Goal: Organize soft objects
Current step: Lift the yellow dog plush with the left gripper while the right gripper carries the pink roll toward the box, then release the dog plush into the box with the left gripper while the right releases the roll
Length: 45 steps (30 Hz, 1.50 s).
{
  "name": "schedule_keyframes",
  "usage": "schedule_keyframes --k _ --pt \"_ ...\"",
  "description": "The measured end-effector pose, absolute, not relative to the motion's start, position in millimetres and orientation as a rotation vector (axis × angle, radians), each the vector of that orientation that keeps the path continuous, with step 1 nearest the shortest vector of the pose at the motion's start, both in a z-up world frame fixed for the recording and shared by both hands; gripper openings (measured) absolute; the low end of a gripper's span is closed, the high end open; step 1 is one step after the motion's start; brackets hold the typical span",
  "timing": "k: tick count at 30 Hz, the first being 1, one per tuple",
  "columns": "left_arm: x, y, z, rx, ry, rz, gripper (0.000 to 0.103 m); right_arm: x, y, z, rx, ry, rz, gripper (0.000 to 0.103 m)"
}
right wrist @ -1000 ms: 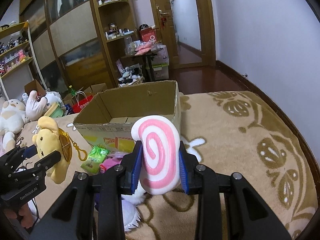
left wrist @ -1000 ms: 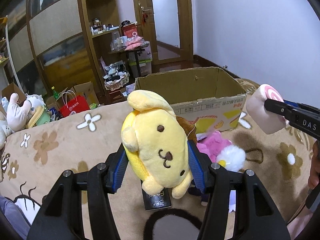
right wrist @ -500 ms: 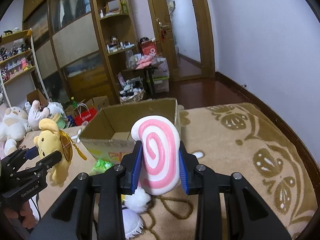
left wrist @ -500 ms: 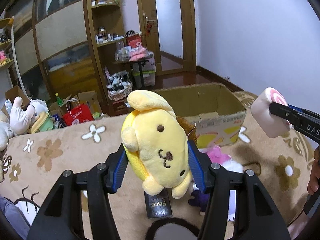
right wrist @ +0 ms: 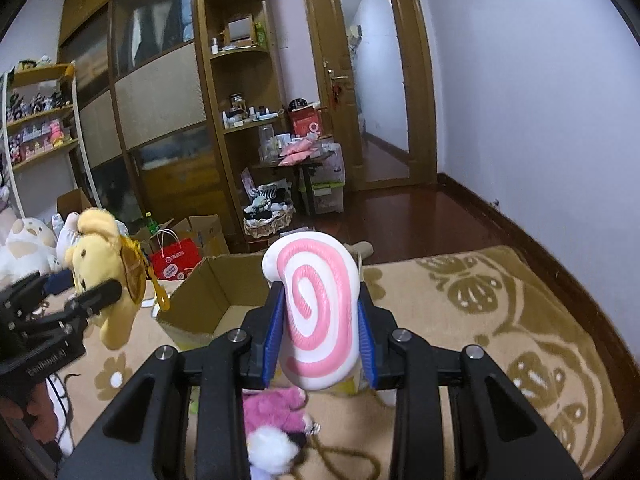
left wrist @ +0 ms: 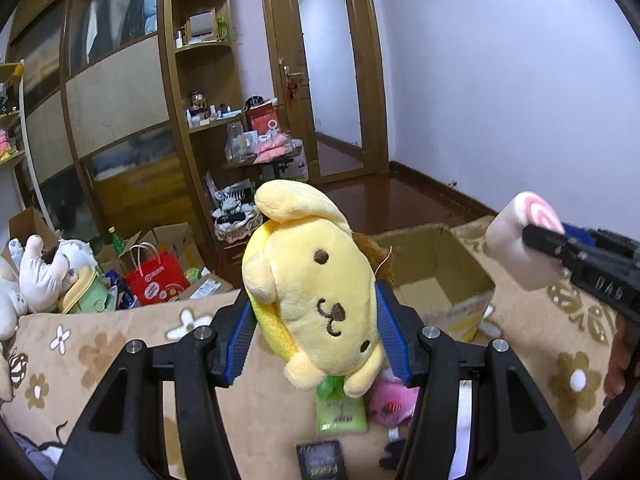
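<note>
A yellow plush dog with a stitched brown face (left wrist: 320, 292) is pinched between the blue-padded jaws of the left gripper (left wrist: 316, 336), held up in the air above the tan flower-patterned blanket (left wrist: 100, 356). Its face is tilted, with one floppy ear on top and a brown cap at the back of its head. From the right wrist view the same toy (right wrist: 105, 276) hangs at the left edge, a yellow clip dangling beside it.

The right gripper (right wrist: 318, 334) has its jaws closed on a pink-and-white spiral-patterned soft roll (right wrist: 316, 312), held upright and also off the blanket — in the left wrist view it shows at the far right (left wrist: 520, 248).

Between and beyond the two toys stands an open brown cardboard box (left wrist: 436, 268), its flaps up. Below the yellow dog, on the blanket, lie a green packet (left wrist: 340, 412), a fluffy pink plush toy (left wrist: 394, 400) and a small dark card (left wrist: 322, 462); the right wrist view shows the pink plush with a white pompom (right wrist: 272, 448) beside it.

Further out, past the blanket's edge, sit a red paper shopping bag (left wrist: 154, 278) and a pile of white stuffed animals (left wrist: 40, 272), with wooden shelving (left wrist: 200, 100) and a wooden door (left wrist: 332, 80) behind.
</note>
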State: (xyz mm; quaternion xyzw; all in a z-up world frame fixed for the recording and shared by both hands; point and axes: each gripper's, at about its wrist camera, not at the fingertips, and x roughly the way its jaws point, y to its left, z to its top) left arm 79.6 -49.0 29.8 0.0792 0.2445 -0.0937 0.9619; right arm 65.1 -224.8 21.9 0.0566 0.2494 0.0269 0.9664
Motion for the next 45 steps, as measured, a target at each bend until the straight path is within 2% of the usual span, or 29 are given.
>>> schedule_keyframes --k 7,21,33,38,42,44,45 --pt "109 -50 28 0.157 0.499 -0.201 0.056 95 -219 18 0.072 0.506 0.086 0.035" --pt "170 -55 -17 0.142 0.589 -0.207 0.056 136 -217 -12 0.092 0.525 0.099 0.036" --pt "177 -65 -39 0.186 0.648 -0.259 0.062 143 -213 -26 0.102 0.541 0.126 0.043" --pt "177 -63 -40 0.200 0.656 -0.262 0.078 144 -214 -33 0.129 0.567 0.140 0.045" --pt "177 -59 -39 0.183 0.672 -0.245 0.085 145 -215 -37 0.138 0.594 0.150 0.049" --pt "176 -55 -38 0.169 0.675 -0.241 0.091 143 -216 -37 0.143 0.596 0.156 0.052" --pt "176 -53 -37 0.165 0.674 -0.233 0.091 142 -216 -37 0.142 0.592 0.156 0.057"
